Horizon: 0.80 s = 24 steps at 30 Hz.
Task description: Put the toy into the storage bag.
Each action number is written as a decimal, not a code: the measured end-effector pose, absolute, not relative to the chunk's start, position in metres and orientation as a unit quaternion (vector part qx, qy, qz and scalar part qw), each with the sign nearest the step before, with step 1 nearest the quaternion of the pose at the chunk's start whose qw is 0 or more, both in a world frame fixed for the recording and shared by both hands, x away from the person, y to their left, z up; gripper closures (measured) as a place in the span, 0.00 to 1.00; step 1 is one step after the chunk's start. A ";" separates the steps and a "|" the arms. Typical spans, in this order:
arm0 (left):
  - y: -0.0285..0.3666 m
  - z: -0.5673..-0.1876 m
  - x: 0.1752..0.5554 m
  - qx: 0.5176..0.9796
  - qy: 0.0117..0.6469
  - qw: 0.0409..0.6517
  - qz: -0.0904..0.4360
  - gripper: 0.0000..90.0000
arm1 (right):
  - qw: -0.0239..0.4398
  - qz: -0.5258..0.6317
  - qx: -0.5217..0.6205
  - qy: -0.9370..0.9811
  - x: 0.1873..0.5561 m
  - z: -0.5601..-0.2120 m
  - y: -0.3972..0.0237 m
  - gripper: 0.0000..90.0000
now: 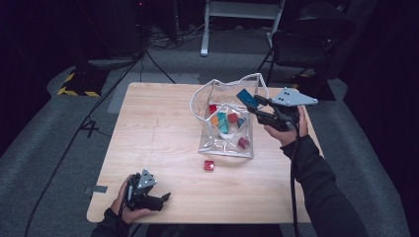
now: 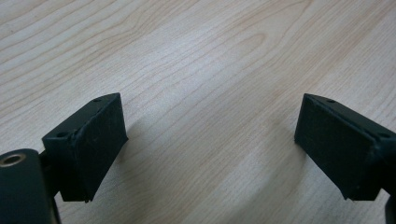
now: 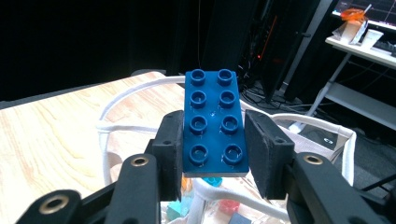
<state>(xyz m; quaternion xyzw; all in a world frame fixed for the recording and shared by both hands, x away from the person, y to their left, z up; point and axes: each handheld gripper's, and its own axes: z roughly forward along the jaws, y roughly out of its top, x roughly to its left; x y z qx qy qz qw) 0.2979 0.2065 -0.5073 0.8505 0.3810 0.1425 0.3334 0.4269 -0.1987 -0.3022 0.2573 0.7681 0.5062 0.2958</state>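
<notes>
My right gripper point(image 1: 252, 102) point(image 3: 212, 140) is shut on a blue studded brick point(image 3: 212, 119) point(image 1: 246, 97), holding it by its long sides above the clear plastic bag point(image 1: 212, 94) at the back right of the table. The bag's white-rimmed mouth point(image 3: 135, 88) is wide, and several coloured blocks point(image 1: 226, 122) lie inside it. A small red block point(image 1: 209, 165) lies on the table just in front of the bag. My left gripper point(image 1: 166, 197) point(image 2: 210, 140) rests low near the front left edge, open, with only bare wood between its pads.
The light wooden table point(image 1: 148, 128) is bare on its left half. Beyond the far edge stand a dark chair point(image 1: 306, 39) and a white desk frame point(image 1: 237, 15); cables run across the grey floor point(image 1: 89, 123).
</notes>
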 end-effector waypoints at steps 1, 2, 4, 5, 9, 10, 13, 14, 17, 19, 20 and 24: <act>0.207 -0.507 0.298 0.850 0.381 0.333 0.142 0.10 | 0.295 0.504 0.260 0.769 0.429 -0.303 -0.197 0.66; 0.207 -0.507 0.298 0.851 0.381 0.333 0.143 0.10 | 0.295 0.503 0.261 0.769 0.431 -0.304 -0.196 0.66; 0.207 -0.507 0.298 0.851 0.381 0.333 0.143 0.10 | 0.295 0.494 0.269 0.773 0.437 -0.307 -0.193 0.66; 0.207 -0.507 0.298 0.851 0.381 0.333 0.143 0.10 | 0.295 0.494 0.269 0.773 0.437 -0.307 -0.193 0.66; 0.207 -0.507 0.298 0.850 0.381 0.333 0.142 0.10 | 0.295 0.484 0.280 0.775 0.445 -0.311 -0.190 0.66; 0.207 -0.507 0.298 0.850 0.381 0.333 0.142 0.10 | 0.295 0.483 0.283 0.775 0.446 -0.312 -0.190 0.66; 0.206 -0.507 0.298 0.850 0.381 0.334 0.143 0.10 | 0.295 0.475 0.292 0.776 0.452 -0.314 -0.188 0.66; 0.207 -0.507 0.298 0.850 0.381 0.333 0.142 0.10 | 0.296 0.474 0.293 0.776 0.453 -0.314 -0.187 0.66; 0.207 -0.507 0.298 0.851 0.381 0.333 0.142 0.10 | 0.295 0.471 0.300 0.776 0.456 -0.316 -0.187 0.66; 0.207 -0.507 0.298 0.851 0.381 0.333 0.143 0.10 | 0.296 0.468 0.307 0.774 0.458 -0.317 -0.186 0.66; 0.206 -0.507 0.298 0.850 0.381 0.334 0.143 0.10 | 0.294 0.468 0.309 0.774 0.459 -0.318 -0.186 0.66; 0.206 -0.507 0.298 0.850 0.381 0.334 0.143 0.10 | 0.293 0.467 0.318 0.771 0.461 -0.320 -0.186 0.65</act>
